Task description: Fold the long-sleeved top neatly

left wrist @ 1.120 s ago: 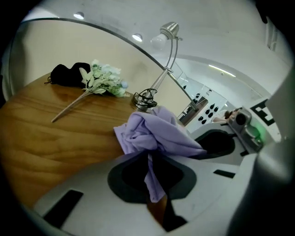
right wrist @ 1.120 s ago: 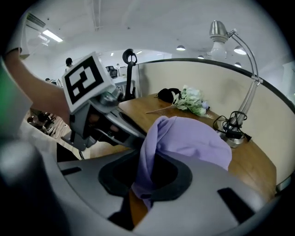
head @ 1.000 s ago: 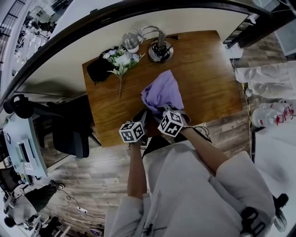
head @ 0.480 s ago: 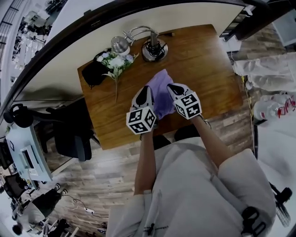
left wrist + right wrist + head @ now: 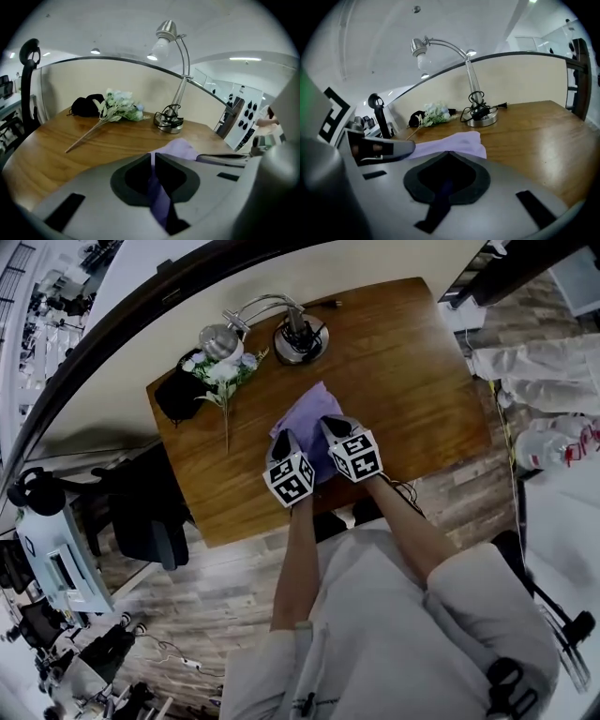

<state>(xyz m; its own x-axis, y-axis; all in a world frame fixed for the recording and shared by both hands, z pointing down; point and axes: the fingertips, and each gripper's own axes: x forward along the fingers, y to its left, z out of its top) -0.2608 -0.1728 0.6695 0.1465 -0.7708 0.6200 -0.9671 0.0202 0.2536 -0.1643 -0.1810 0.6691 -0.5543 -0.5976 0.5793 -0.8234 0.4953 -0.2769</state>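
Head view: left gripper (image 5: 281, 439) and right gripper (image 5: 332, 422) are both pinched tight on the near edge of the long-sleeved top (image 5: 307, 412), bunched just ahead of and between them, so real folding's mostly left, I'd guess.

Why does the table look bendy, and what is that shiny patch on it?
Head view: the wide lens bends the edges of the wooden table into curves. Right gripper view: the pale patch is light bouncing off the polished wood, and the corners go black. Left gripper view: the left tongs, pinching the purple top, look soft up close; the desk lamp looks sharper.
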